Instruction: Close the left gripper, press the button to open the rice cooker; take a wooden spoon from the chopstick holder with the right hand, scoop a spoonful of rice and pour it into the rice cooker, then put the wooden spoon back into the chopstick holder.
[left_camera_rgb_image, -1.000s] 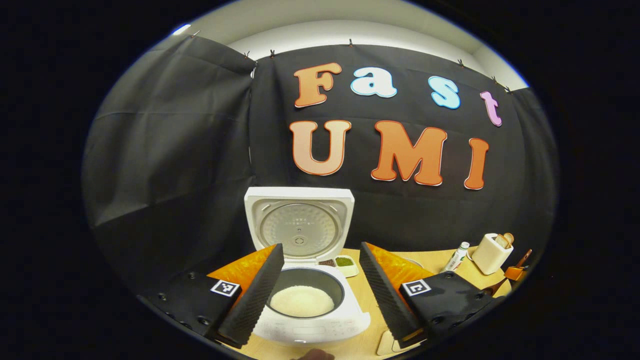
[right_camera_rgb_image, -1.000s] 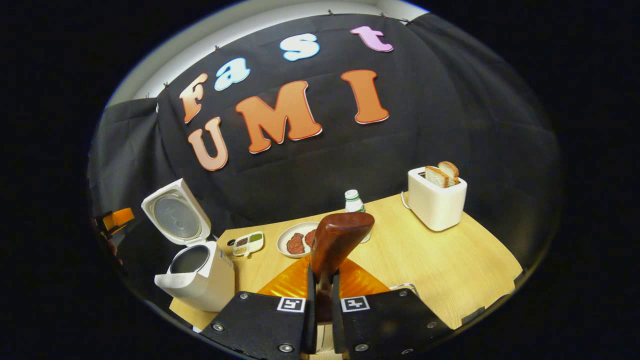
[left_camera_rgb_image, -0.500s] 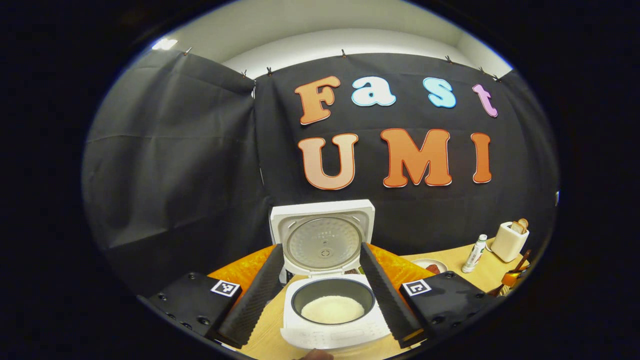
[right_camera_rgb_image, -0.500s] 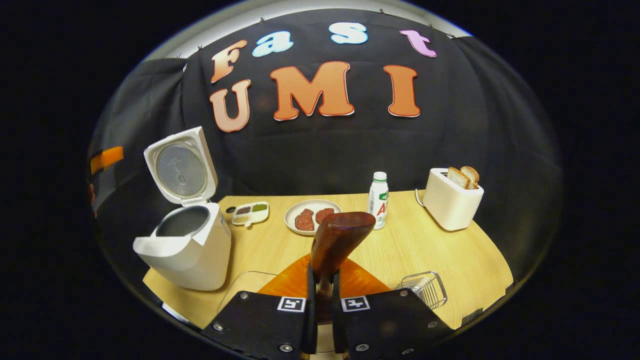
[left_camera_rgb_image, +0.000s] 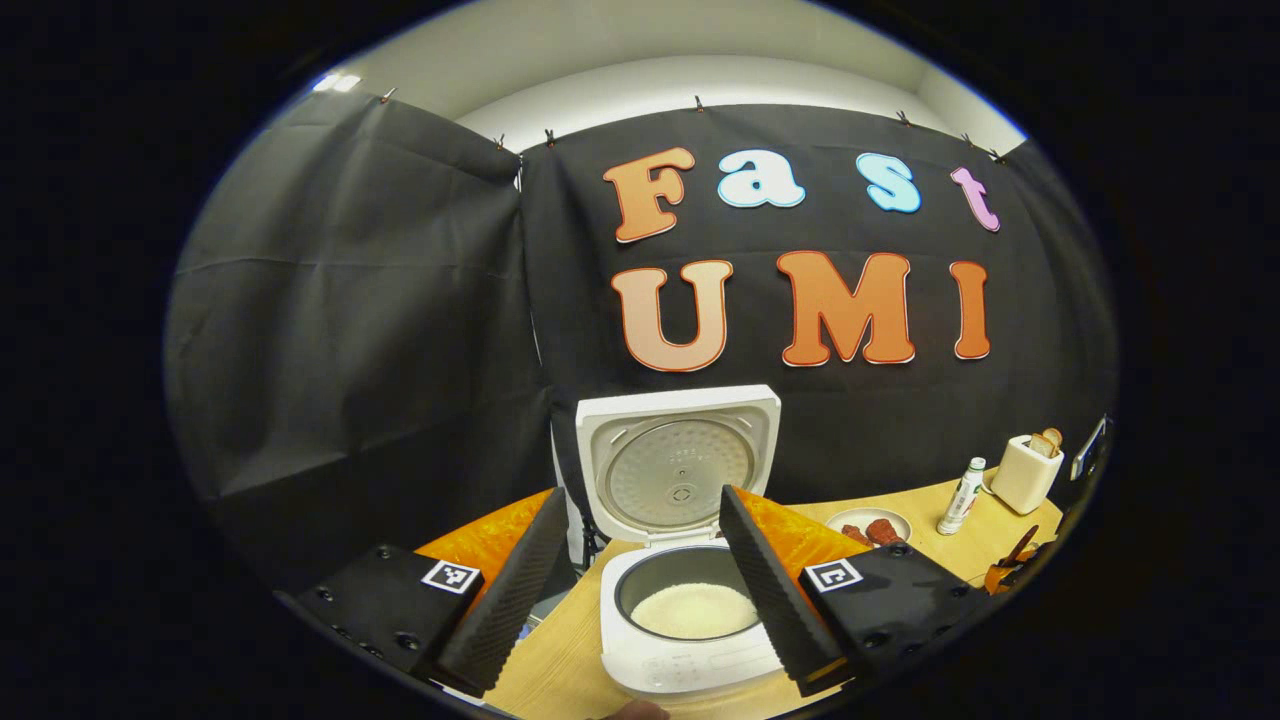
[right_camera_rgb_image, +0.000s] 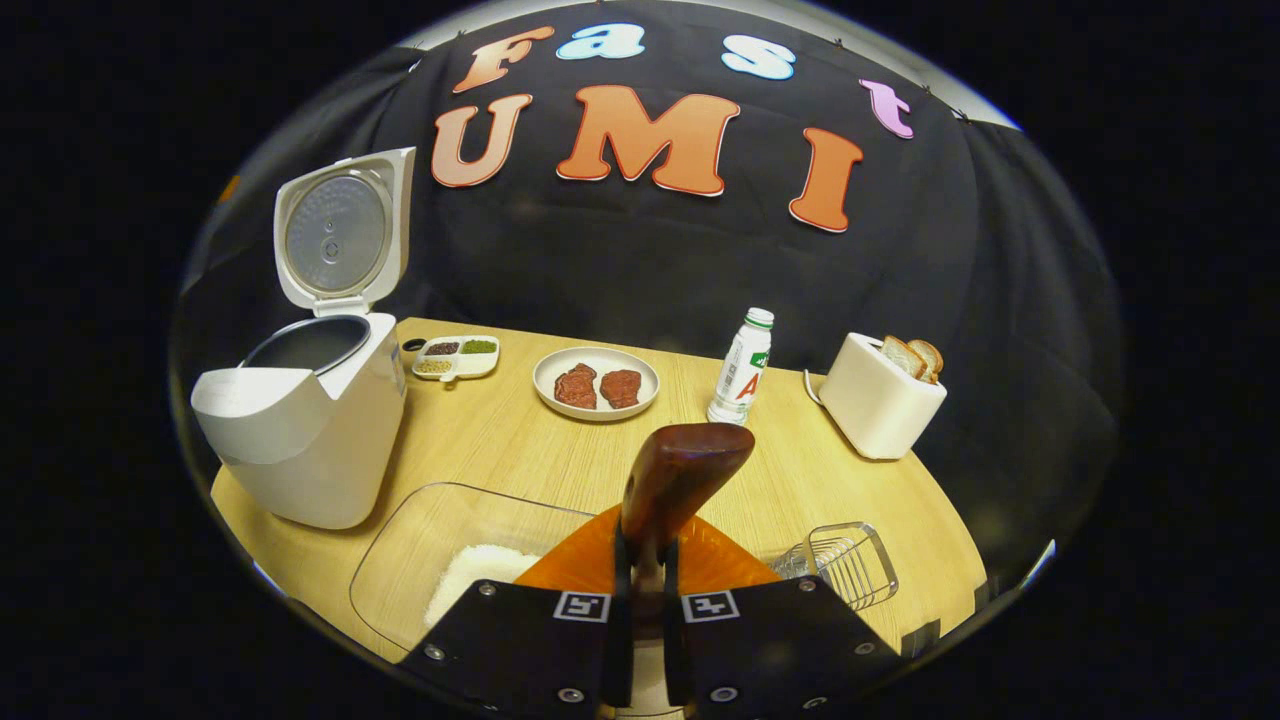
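The white rice cooker (left_camera_rgb_image: 690, 640) stands open with its lid (left_camera_rgb_image: 680, 468) upright and white rice (left_camera_rgb_image: 695, 608) in the pot. My left gripper (left_camera_rgb_image: 645, 600) is open just in front of it, one finger on each side of the pot. In the right gripper view my right gripper (right_camera_rgb_image: 640, 565) is shut on the handle of a dark wooden spoon (right_camera_rgb_image: 685, 475), whose bowl points up and forward above the table. The rice cooker (right_camera_rgb_image: 310, 420) stands at the left. A wire chopstick holder (right_camera_rgb_image: 840, 560) sits to the right of the fingers, and a clear container with rice (right_camera_rgb_image: 470, 565) to their left.
On the wooden table (right_camera_rgb_image: 820, 470) behind the spoon are a plate with two meat pieces (right_camera_rgb_image: 596, 383), a small bottle (right_camera_rgb_image: 740, 365), a white toaster with bread (right_camera_rgb_image: 880, 400) and a divided condiment dish (right_camera_rgb_image: 455, 355). The table's front edge runs close below the container.
My right gripper has swung and tipped down with the spoon, bringing the clear container and wire holder into view. The left gripper view has drifted left, so the cooker sits further right.
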